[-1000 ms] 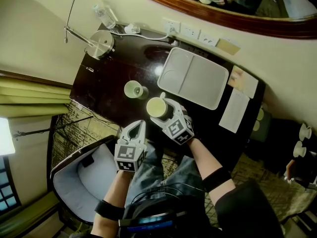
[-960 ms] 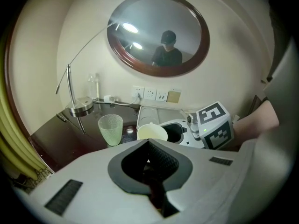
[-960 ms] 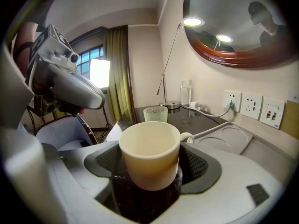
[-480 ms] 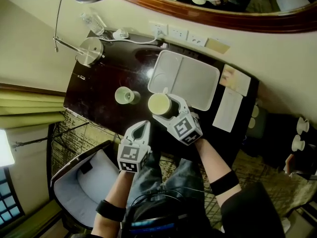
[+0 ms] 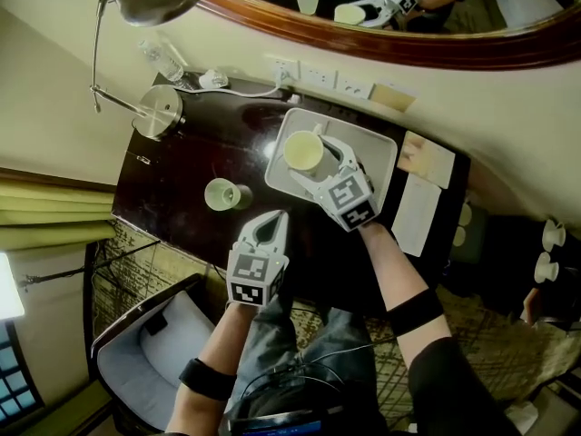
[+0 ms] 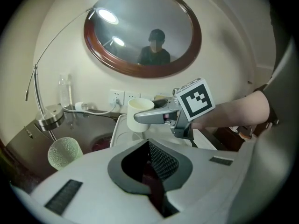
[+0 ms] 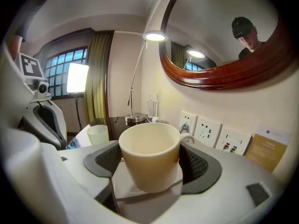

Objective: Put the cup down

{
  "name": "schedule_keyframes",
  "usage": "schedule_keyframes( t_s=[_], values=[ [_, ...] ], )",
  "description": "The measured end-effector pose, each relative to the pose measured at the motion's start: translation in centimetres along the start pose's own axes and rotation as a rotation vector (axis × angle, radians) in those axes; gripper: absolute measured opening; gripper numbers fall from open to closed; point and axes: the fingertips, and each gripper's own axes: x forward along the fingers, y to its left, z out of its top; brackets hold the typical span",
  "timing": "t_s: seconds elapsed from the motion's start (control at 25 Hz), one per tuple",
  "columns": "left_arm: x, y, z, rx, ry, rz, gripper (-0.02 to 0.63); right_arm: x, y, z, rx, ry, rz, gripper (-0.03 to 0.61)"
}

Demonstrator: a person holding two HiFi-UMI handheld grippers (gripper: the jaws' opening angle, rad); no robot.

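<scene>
clamping cream ceramic cup [image 7: 150, 153] in right gripper [image 5: 320, 160] | left gripper [image 5: 270, 227] closed, empty | lower level onto white rectangular tray [image 5: 377, 150]

Left gripper [image 6: 150, 149] shut, facing the right gripper [image 6: 143, 117] and its cup [image 6: 139, 107]

The left jaws meet with nothing between them. Beyond them the right gripper, with its marker cube [image 6: 196, 98] and the person's forearm [image 6: 238, 110] reaching in from the right, clamps a pale cup upright over the white tray [image 6: 120, 130]. A textured glass [image 6: 64, 152] stands at the left on the dark table [image 6: 88, 127], near a lamp base [image 6: 50, 117] and a bottle [image 6: 64, 90]. An oval mirror [image 6: 142, 29] hangs above the sockets [image 6: 119, 97].
</scene>
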Motion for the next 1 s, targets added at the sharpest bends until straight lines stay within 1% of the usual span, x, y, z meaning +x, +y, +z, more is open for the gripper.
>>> schedule_keyframes(
  t_s=[0.16, 0.48, 0.8, 1.0],
  values=[
    [1.9, 1.2, 1.1, 0.000, -0.007, 0.012, 0.000, 2.1, -2.6, 0.1, 0.031, -0.006, -0.032, 0.402],
    [3.7, 2.6, 2.3, -0.004, -0.027, 0.024, 0.000, 5.6, -5.3, -0.6, 0.065, -0.003, -0.062, 0.403],
    [3.5, 3.8, 2.0, -0.007, -0.021, 0.042, 0.000, 6.9, -6.6, -2.0, 0.110, 0.009, -0.095, 0.407],
    [3.8, 4.1, 2.3, -0.026, -0.027, 0.040, 0.000, 7.2, -6.8, -2.3, 0.140, 0.002, -0.098, 0.422]
  ],
)
